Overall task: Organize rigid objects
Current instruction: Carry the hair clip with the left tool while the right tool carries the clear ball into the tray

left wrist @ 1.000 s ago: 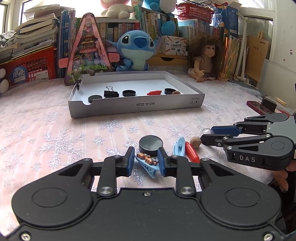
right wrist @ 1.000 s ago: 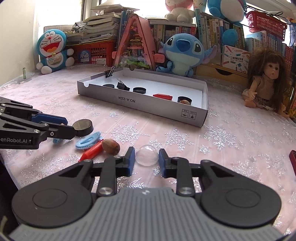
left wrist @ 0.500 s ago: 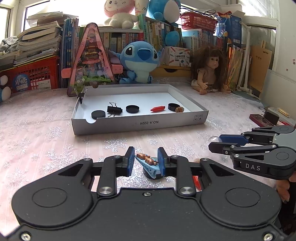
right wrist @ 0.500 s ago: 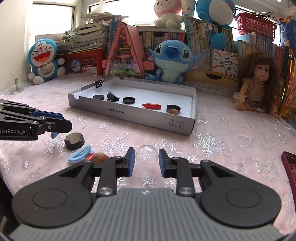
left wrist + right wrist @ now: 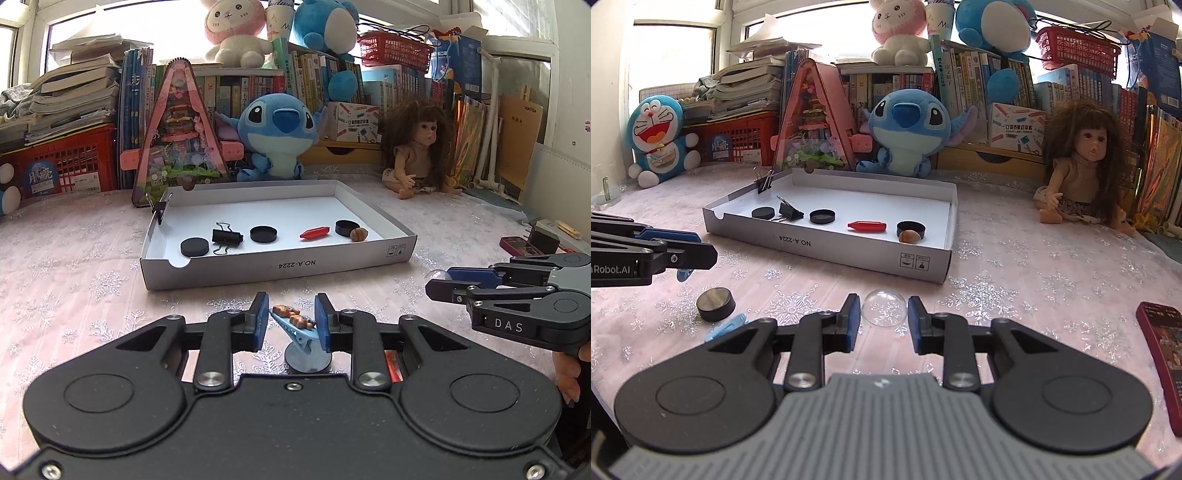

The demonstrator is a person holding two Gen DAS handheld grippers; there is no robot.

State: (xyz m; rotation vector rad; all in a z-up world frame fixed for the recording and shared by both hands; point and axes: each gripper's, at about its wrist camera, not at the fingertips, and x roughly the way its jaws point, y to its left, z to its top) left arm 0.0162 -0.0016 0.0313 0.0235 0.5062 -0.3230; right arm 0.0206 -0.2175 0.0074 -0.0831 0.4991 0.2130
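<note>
Both grippers have lifted: left [image 5: 290, 323] grasps the clip [image 5: 297, 325], right [image 5: 881, 319] the dome [image 5: 884, 307]; tray [image 5: 280, 264] ahead is next

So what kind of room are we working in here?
Probably a child's bedroom or playroom at home: a blue plush toy and a doll sit along packed bookshelves, behind the white tray.

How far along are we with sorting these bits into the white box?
Done: the white box already holds two black discs, a binder clip, two black caps, a red piece and a nut. In hand: the left gripper carries the blue clip; the right gripper carries the clear dome. Left on the cloth: a black puck and a light blue clip.
</note>
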